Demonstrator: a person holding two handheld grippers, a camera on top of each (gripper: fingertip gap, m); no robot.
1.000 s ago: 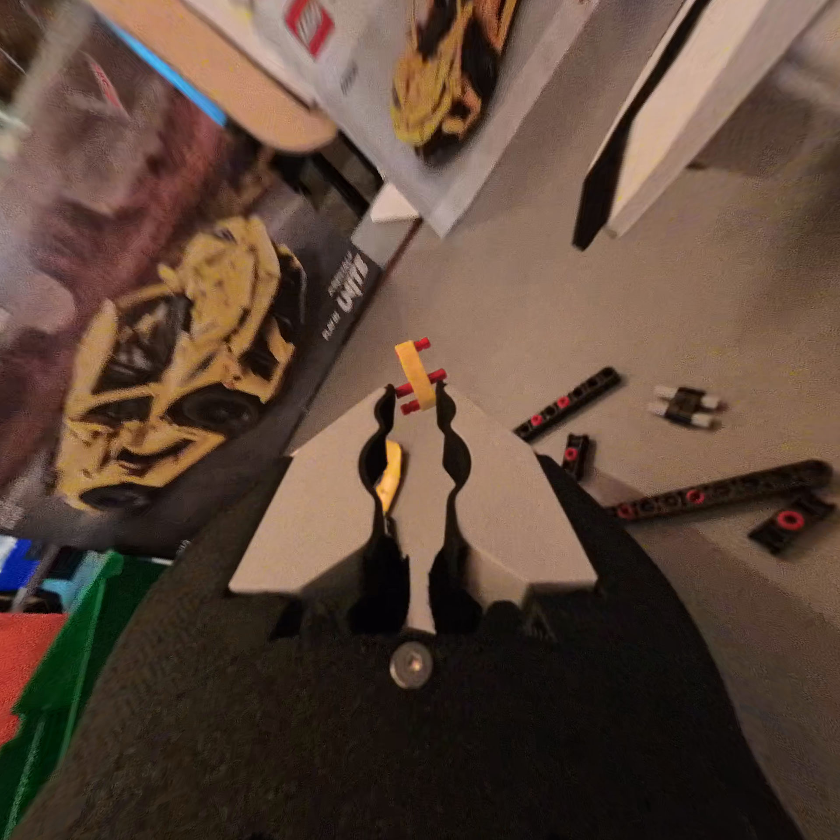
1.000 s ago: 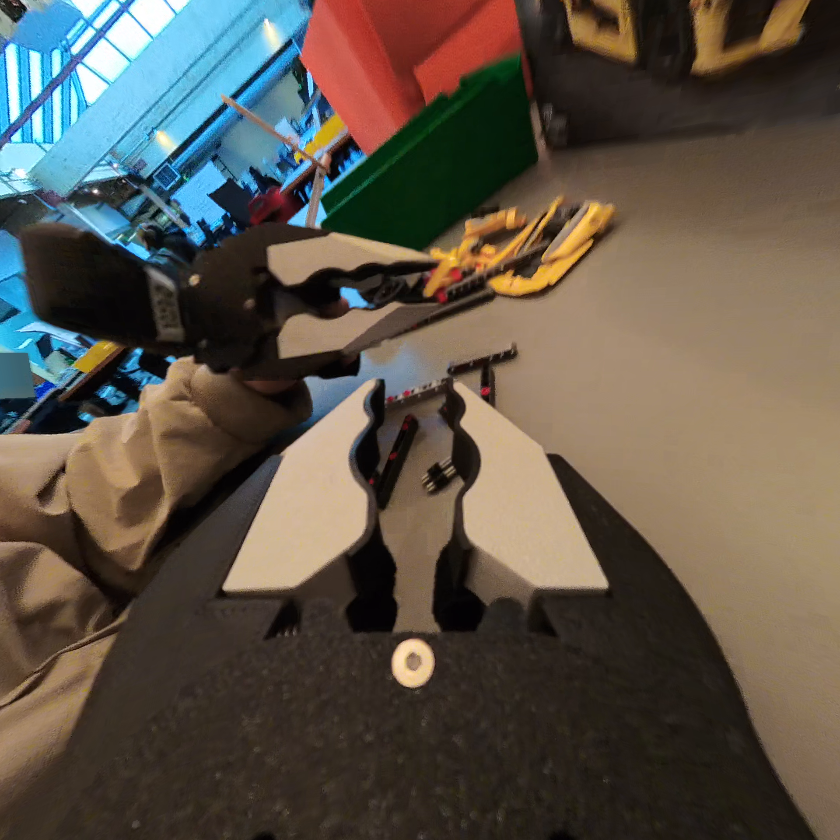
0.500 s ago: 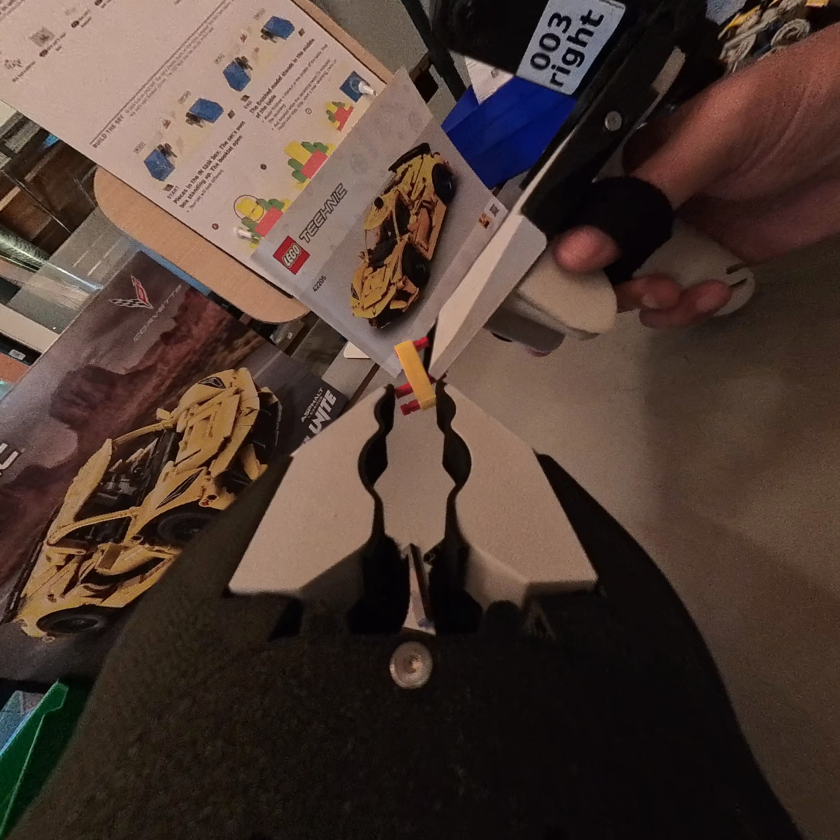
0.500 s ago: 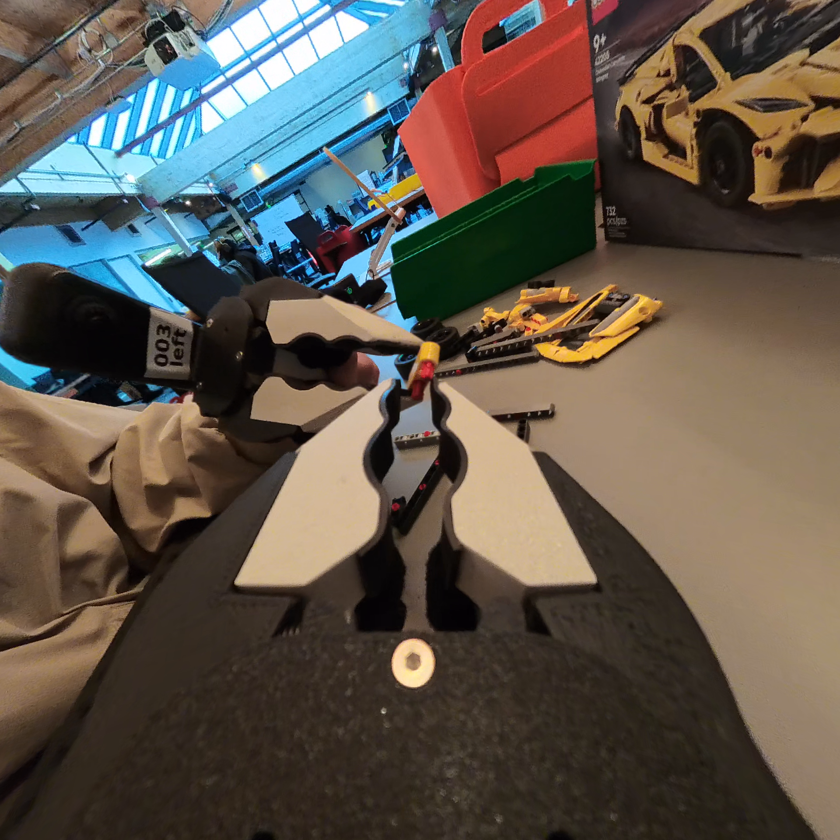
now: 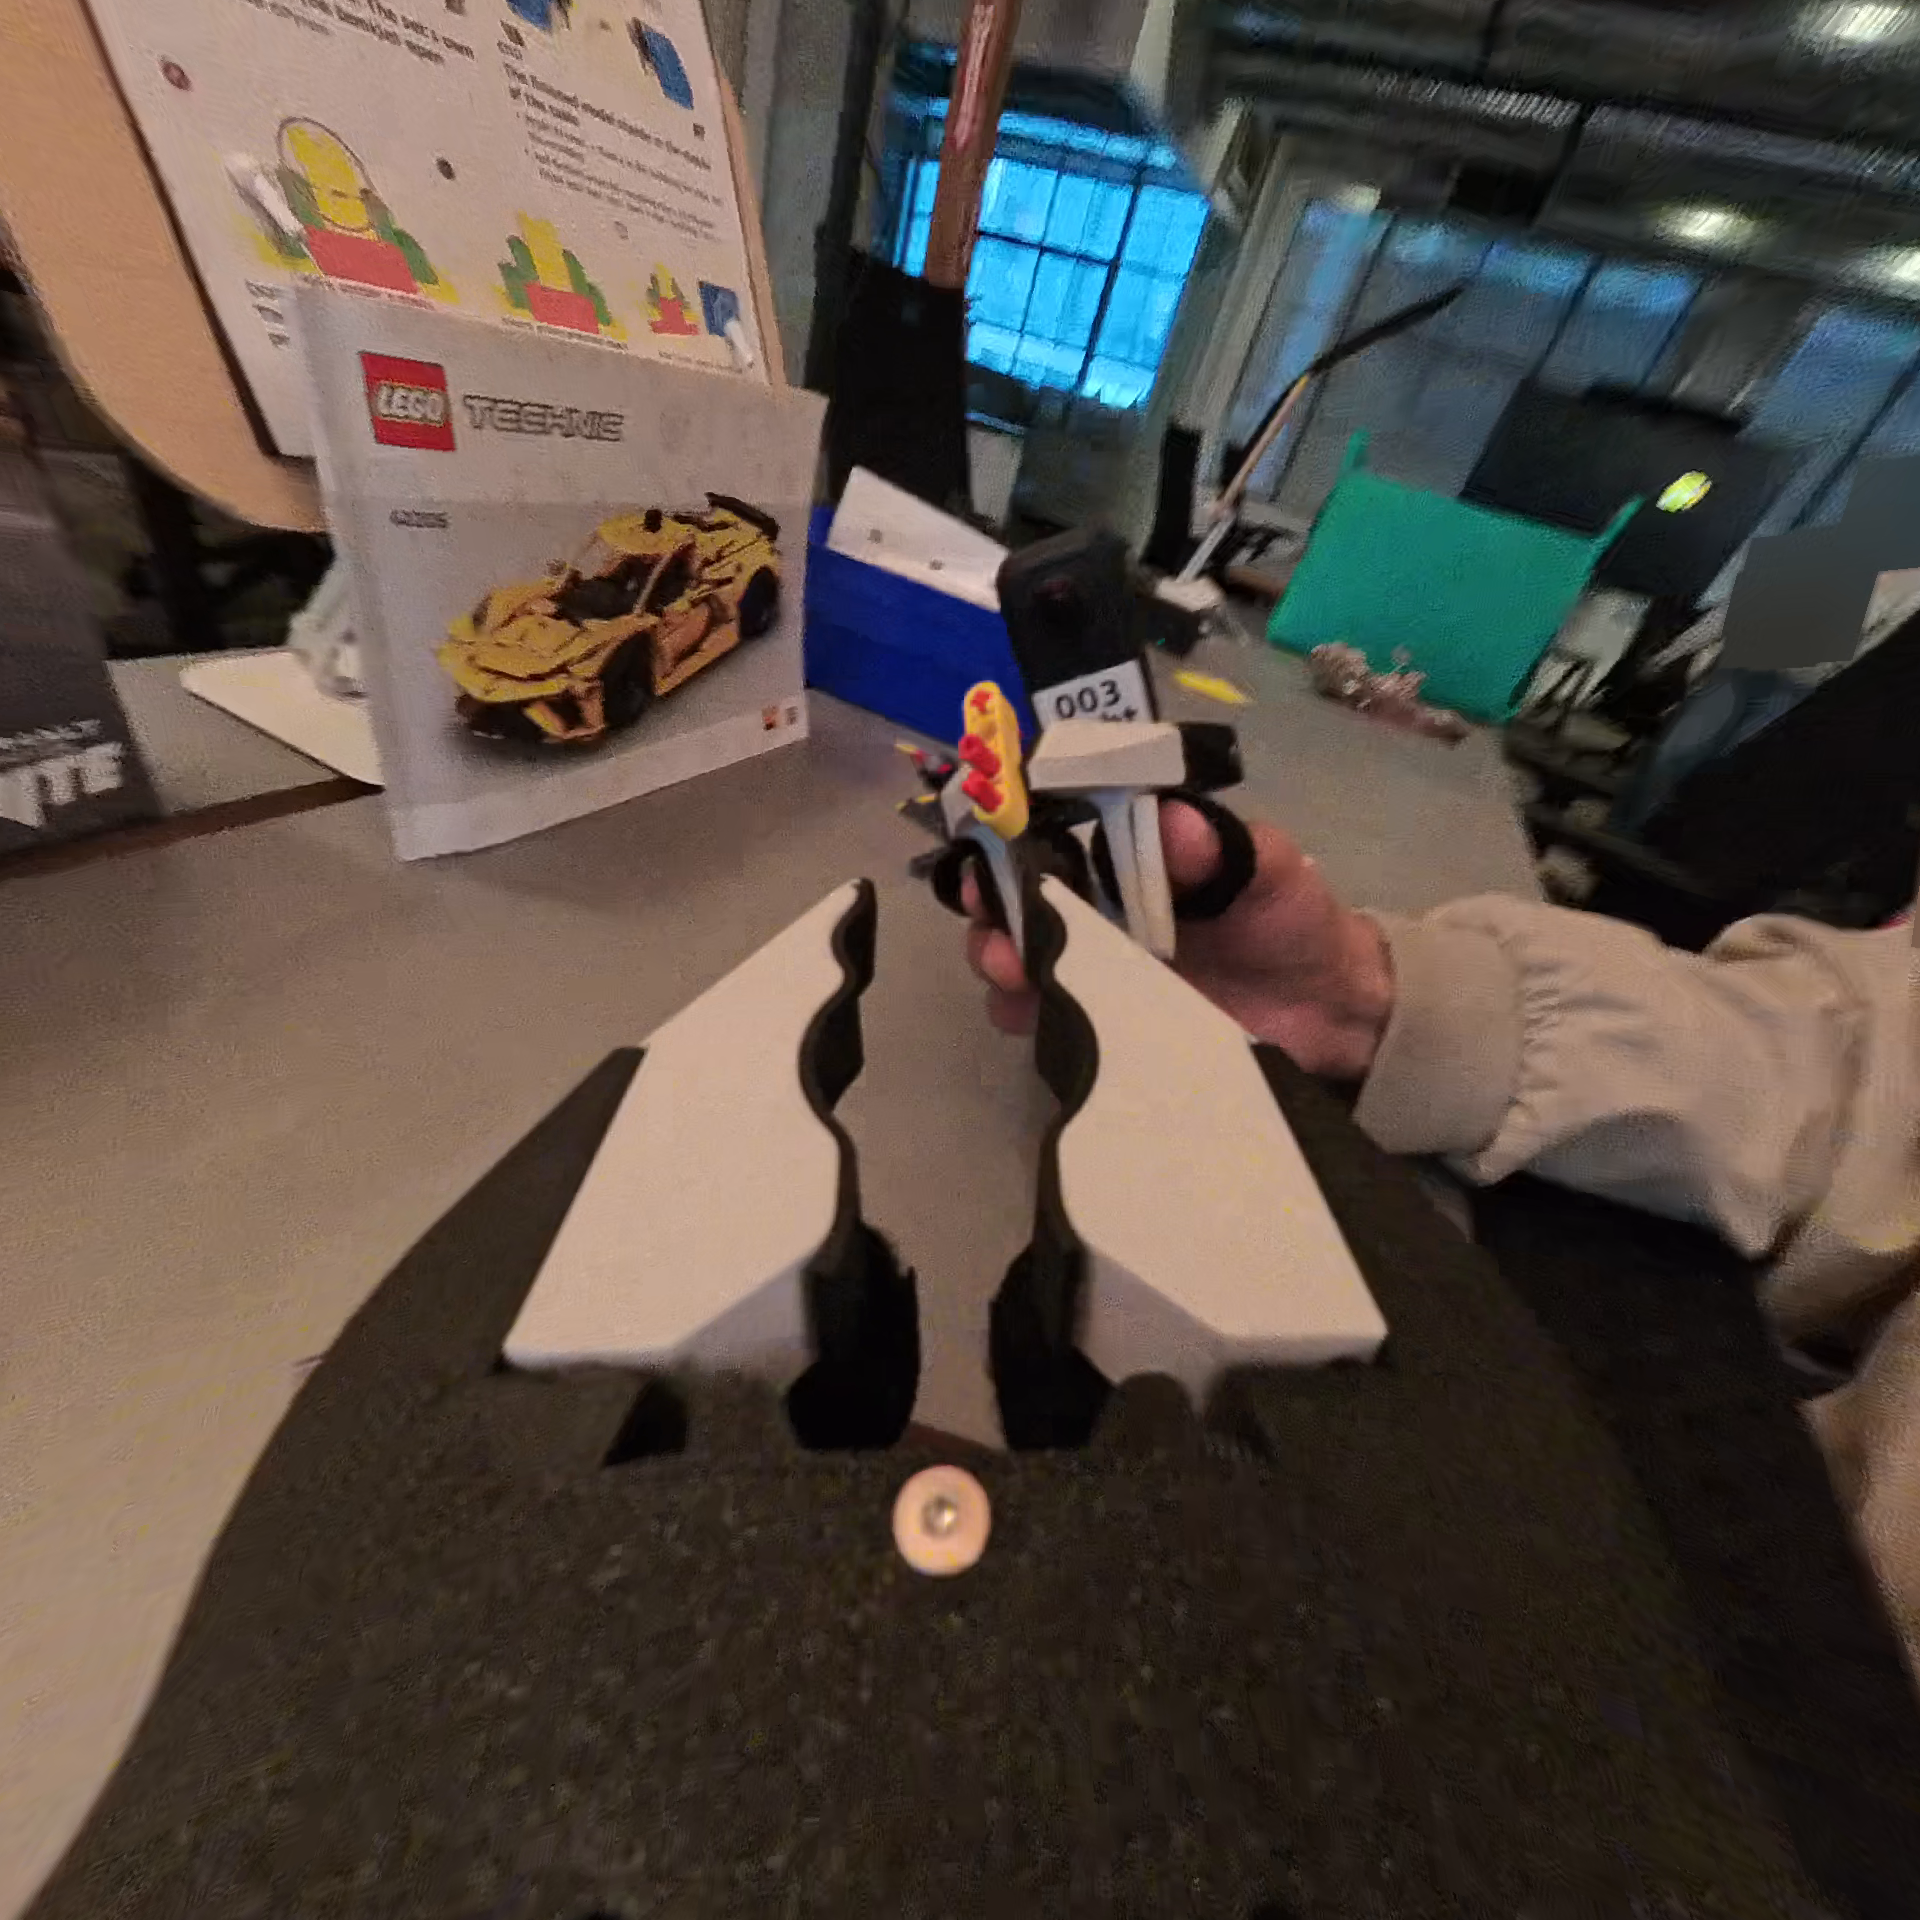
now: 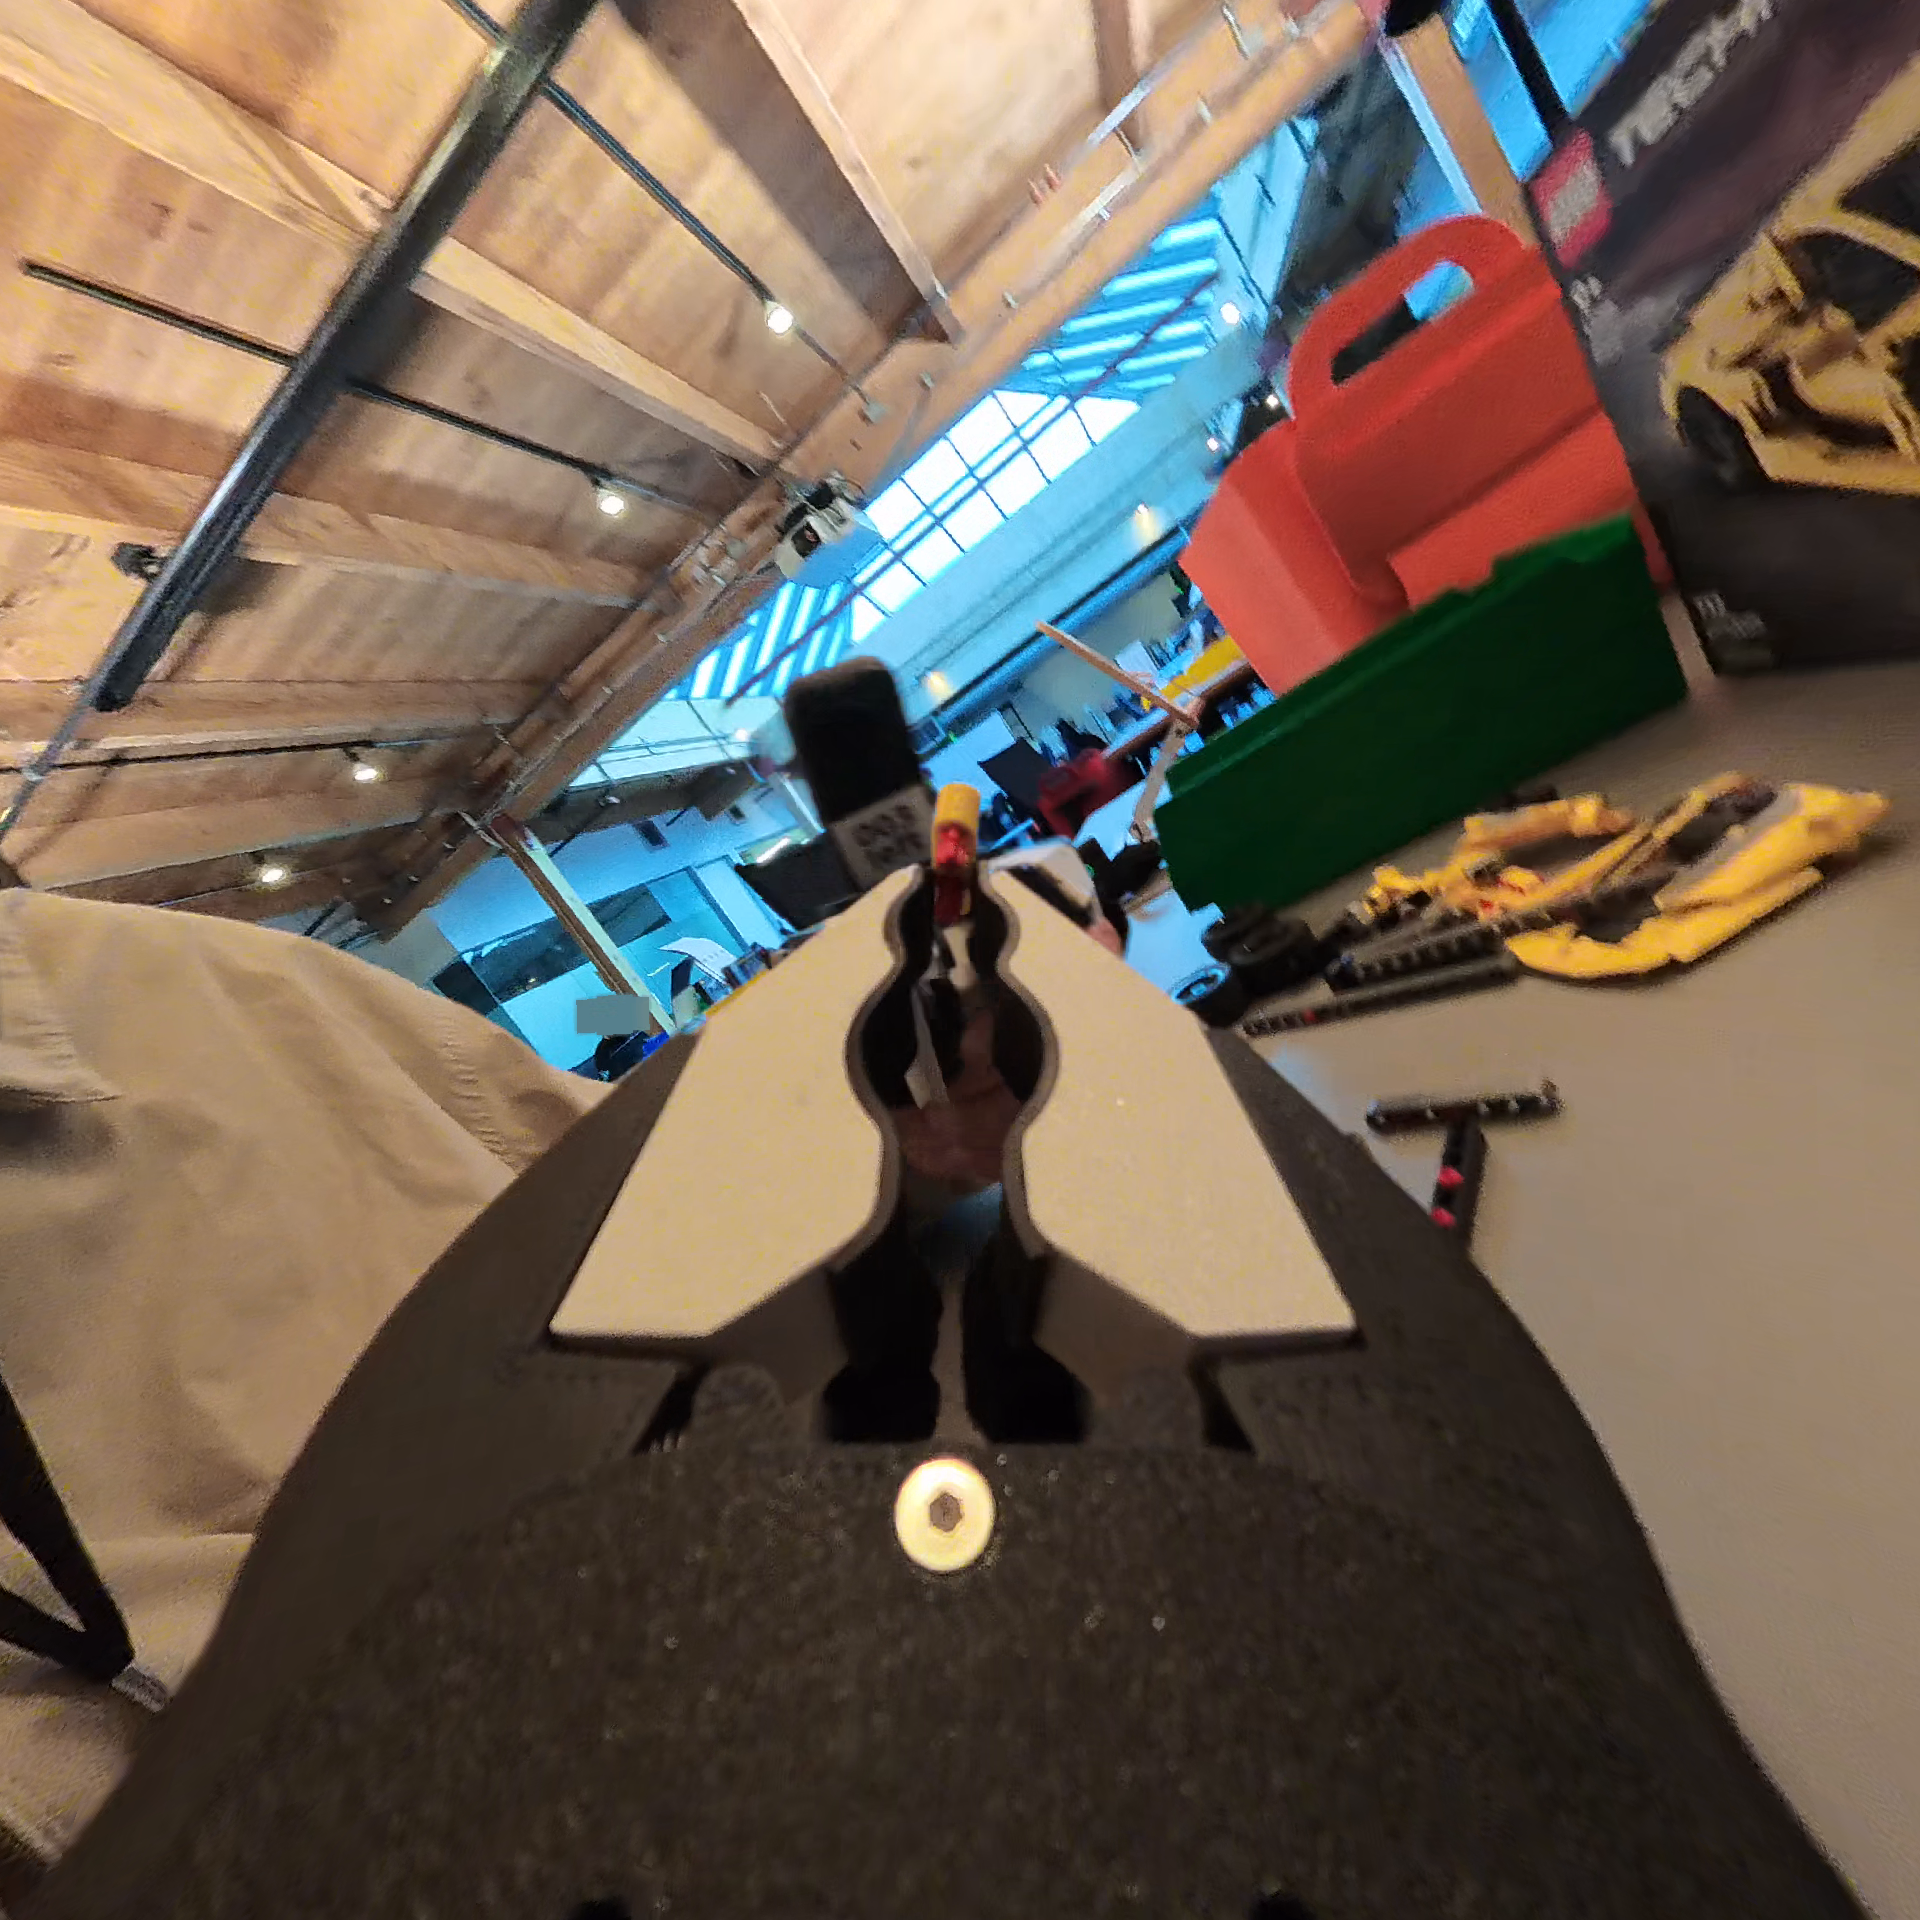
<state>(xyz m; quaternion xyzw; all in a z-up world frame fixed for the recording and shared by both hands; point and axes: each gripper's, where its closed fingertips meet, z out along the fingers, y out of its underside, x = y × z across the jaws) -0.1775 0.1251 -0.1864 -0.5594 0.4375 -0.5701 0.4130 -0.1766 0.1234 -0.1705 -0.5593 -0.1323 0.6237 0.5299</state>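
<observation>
Left wrist view: the left claw (image 5: 951,894) has let go and gapes; the right claw (image 6: 951,883) now pinches the yellow red-pegged piece (image 5: 992,758).

Small yellow plastic beam with red pins (image 5: 992,764): upright, slightly tilted, centre of left wrist view just above the middle. Lower end pinched between closed tips of right gripper (image 6: 951,883), yellow top poking above them. Just past parted, empty tips of left gripper (image 5: 951,888).
</observation>
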